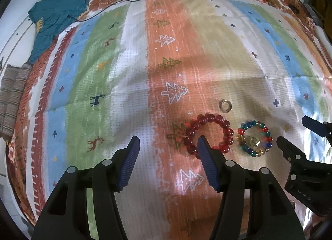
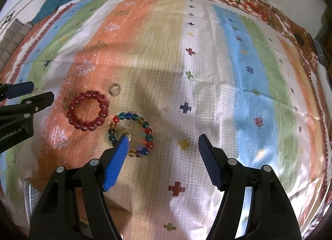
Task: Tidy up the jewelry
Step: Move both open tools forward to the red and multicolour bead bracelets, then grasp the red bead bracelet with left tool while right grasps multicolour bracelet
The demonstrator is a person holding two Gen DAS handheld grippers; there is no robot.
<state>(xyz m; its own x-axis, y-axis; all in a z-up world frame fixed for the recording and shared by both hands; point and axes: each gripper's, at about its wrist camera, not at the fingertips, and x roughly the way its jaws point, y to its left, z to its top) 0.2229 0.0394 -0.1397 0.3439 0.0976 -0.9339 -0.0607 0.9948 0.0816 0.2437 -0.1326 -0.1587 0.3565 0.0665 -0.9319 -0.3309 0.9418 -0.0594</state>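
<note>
- Left gripper (image 1: 168,146) and right gripper (image 2: 164,144): jaws wide, holding nothing.
- Mixed-colour bracelet (image 2: 131,134) lies by the right gripper's left finger; red bracelet (image 2: 88,110) just beyond.
- Small ring (image 2: 114,89) farthest; likely to slip from the pads or sink into the soft cloth (image 2: 207,74).

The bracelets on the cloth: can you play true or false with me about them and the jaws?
1. The red bracelet lies flat on the cloth. True.
2. The right gripper is squeezing the colorful bracelet. False: its jaws are wide open and hold nothing.
3. A small clear ring lies apart from both bracelets. True.
4. The colorful bracelet is stacked on the red one. False: they lie side by side.
5. Something small and gold sits inside the colorful bracelet. True.
6. The left gripper is shut. False: its jaws are open.
</note>
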